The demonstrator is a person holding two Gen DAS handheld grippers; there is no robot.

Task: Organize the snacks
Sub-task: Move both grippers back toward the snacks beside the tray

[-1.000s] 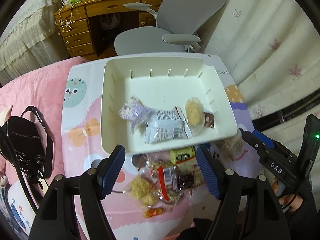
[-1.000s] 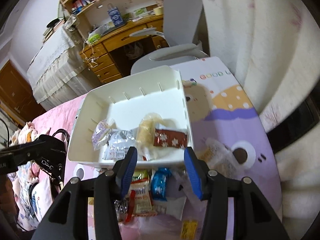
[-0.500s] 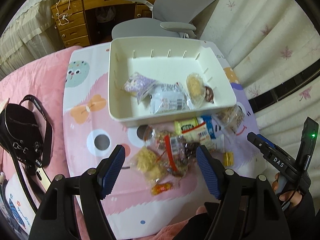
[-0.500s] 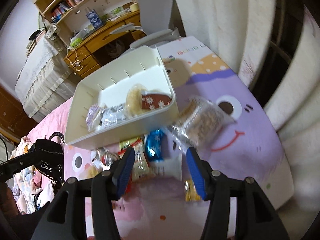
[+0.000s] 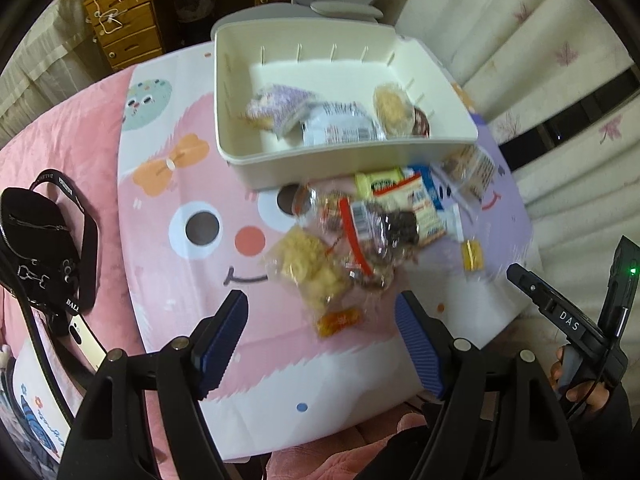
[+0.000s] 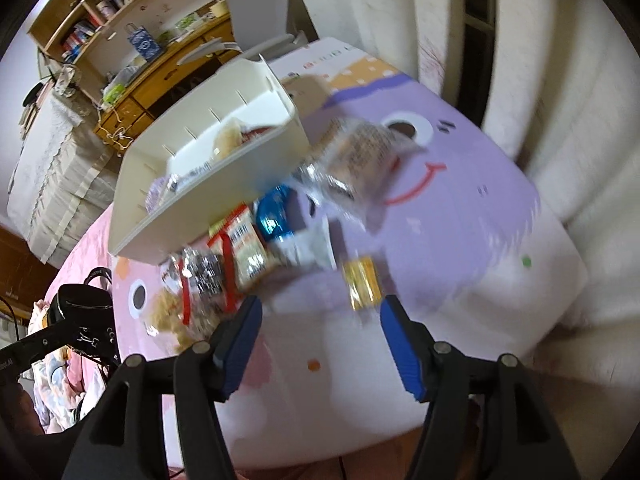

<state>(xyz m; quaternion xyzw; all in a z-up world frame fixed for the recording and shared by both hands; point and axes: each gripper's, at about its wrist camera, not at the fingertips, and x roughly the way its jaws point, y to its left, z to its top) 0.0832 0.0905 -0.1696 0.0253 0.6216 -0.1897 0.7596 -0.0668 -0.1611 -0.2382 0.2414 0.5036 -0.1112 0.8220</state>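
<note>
left gripper spread wide and holding nothing, hovering at the near edge of the table; right gripper likewise spread and bare. loose snack pile straight ahead of the left one, just far of its fingertips, trailing from near-left to far-right toward the white bin. small yellow packet closest to the right gripper (probably its easiest pick). inside the bin: a purple pack, a white wrapper, a round cake.
</note>
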